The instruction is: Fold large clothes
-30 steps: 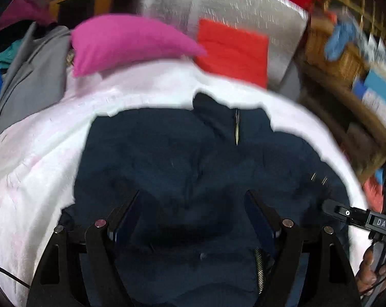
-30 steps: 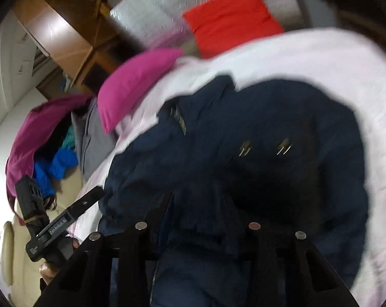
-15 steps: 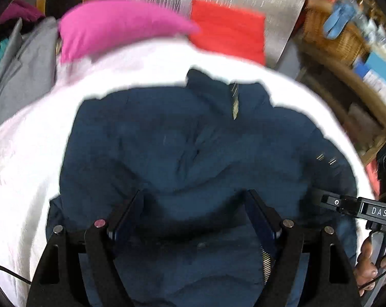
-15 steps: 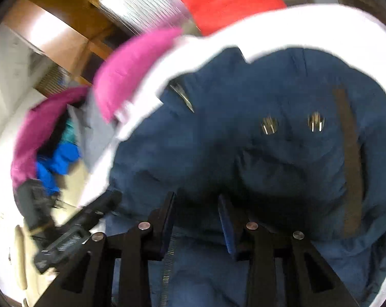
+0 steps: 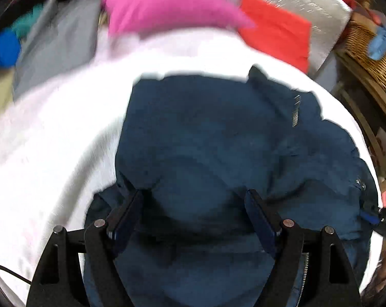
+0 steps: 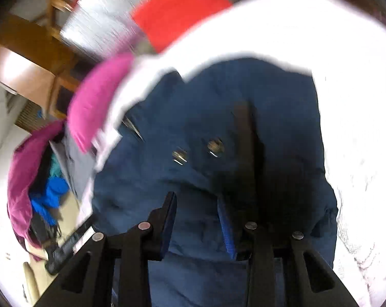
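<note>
A big dark blue jacket [image 5: 218, 140] lies on the white bed cover [image 5: 52, 140], below a pink pillow [image 5: 167, 7]. The left gripper [image 5: 194, 204] hangs over it with its fingers wide apart, holding nothing. The right gripper [image 6: 196, 212] is spread apart too, just above the jacket [image 6: 218, 128].

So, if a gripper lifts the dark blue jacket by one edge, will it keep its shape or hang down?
The dark blue jacket will probably sag: it lies rumpled on the white bedcover. Its puffy look suggests it is bulky but fairly light. The zipper and metal snaps may swing or catch.
</note>
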{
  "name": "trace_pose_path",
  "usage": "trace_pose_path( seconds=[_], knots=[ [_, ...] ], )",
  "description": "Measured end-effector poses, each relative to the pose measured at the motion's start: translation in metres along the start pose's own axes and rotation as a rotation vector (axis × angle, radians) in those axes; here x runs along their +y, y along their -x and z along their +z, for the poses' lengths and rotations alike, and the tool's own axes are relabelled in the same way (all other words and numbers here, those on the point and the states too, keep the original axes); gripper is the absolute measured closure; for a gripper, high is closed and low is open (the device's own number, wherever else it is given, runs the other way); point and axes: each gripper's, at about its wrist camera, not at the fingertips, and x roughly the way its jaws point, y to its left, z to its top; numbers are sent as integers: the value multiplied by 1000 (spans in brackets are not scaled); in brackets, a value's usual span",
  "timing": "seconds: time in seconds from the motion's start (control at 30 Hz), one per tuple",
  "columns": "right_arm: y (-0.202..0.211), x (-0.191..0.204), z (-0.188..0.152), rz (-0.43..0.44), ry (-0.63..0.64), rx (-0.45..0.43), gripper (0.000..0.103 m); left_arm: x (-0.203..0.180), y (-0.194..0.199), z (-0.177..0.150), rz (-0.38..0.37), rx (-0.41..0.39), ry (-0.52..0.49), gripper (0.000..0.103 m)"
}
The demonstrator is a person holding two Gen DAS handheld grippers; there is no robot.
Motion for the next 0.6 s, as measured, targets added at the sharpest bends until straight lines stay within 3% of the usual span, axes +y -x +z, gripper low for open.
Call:
trace_pose_path(
  seconds=[0.1,0.2,0.27,0.37,0.43,0.5,0.6],
  knots=[
    [7,-2,2,17,-3,-1,66,0,11,4,-12,-27,3,21],
    [31,1,3,35,18,-63,66,9,29,10,-76,-94,47,21],
    [43,-4,6,18,19,-93,66,20,35,12,-56,-117,84,21],
    [46,-25,10,-10,-47,-98,66,40,24,14,24,-91,139,21],
    [32,-38,12,2,-93,-35,66,43,2,14,52,-9,127,21],
    [26,-41,12,-17,-91,0,66,40,-1,14,78,-19,109,21],
    [41,-33,13,-7,-67,-48,66,38,14,16,24,-44,122,21]
  ],
)
